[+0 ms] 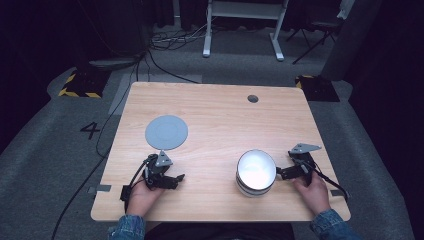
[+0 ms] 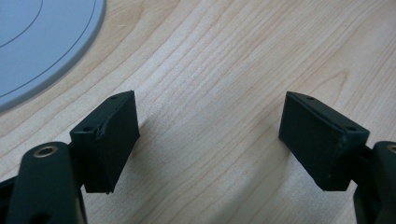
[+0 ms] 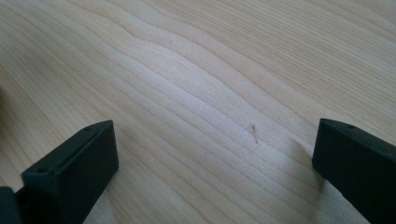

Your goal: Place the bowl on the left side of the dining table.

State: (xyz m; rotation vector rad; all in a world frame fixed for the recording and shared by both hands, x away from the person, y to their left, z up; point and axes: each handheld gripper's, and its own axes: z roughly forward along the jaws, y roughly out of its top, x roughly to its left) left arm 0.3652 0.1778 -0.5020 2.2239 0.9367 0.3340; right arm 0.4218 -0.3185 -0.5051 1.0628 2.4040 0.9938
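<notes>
I see my left tongs [image 2: 208, 140] spread over bare counter [image 1: 220, 115] beside the grey disc [image 1: 166, 132]. My right tongs [image 3: 215, 168] gape empty too, just beside the pot [image 1: 256, 172].

Dim dark surroundings, glare inside the white bowl [image 1: 256, 170]

grey disc [image 2: 42, 42] cut off by frame edge, pot [image 1: 256, 172] contents washed out
</notes>
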